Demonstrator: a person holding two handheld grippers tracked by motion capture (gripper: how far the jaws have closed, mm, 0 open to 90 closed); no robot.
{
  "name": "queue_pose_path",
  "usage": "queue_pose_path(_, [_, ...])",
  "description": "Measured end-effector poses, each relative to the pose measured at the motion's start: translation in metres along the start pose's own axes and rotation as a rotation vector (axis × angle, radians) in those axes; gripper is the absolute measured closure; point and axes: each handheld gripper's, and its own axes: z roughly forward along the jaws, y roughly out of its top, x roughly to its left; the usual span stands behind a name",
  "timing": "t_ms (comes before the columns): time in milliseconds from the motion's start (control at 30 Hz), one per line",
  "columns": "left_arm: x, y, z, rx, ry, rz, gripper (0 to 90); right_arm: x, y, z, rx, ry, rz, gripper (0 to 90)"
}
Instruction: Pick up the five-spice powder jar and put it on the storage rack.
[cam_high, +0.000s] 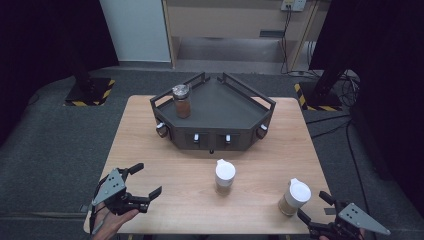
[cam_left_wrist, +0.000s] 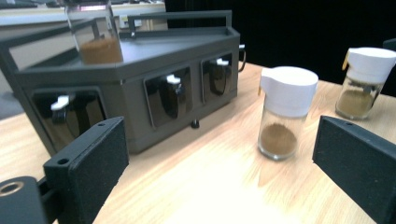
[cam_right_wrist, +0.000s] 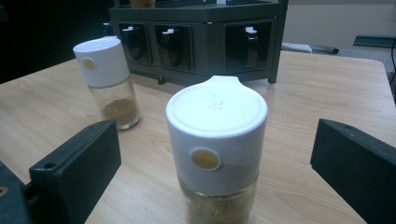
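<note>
the near spice jar (cam_right_wrist: 215, 154), white-capped with pale powder inside, stands on the wooden table (cam_high: 165, 150) between the wide-apart jaws of the right gripper (cam_high: 314, 207), touching neither jaw. the other white-capped jar (cam_high: 224, 176), holding darker brown powder, stands apart from the near spice jar, toward the table's middle. beyond it, well apart from the near spice jar, sits the dark rack (cam_high: 220, 107), its front set with small handled drawers. a metal-lidded jar (cam_high: 182, 101) stands on the rack's top. the left gripper (cam_high: 140, 179), farthest from the near spice jar, hovers with jaws spread, holding nothing.
</note>
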Motion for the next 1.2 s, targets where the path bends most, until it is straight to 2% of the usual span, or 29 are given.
queue_pose_path(200, [0.001,-0.019,-0.005,0.009,-0.001,-0.01,2.6,0.0,0.0,0.001,0.003,0.003,-0.002,1.6])
queue_pose_path(300, [0.003,-0.029,-0.007,0.001,-0.001,-0.03,2.8,-0.001,0.0,0.001,0.002,0.007,-0.004,1.6])
queue_pose_path(400, [0.005,-0.036,-0.008,0.008,-0.003,-0.028,3.2,0.0,0.001,0.001,0.005,0.006,-0.001,1.6])
queue_pose_path(500, [0.007,-0.044,-0.008,0.01,-0.001,-0.046,3.2,0.0,0.001,0.001,0.004,0.004,-0.005,1.0])
queue_pose_path(833, [0.009,-0.05,-0.013,0.005,0.012,-0.025,3.4,0.0,0.001,0.001,0.006,0.004,-0.008,1.2])
queue_pose_path(1200, [0.011,-0.052,-0.014,0.021,0.006,-0.036,3.2,0.0,0.001,0.001,0.005,0.006,-0.006,1.2])
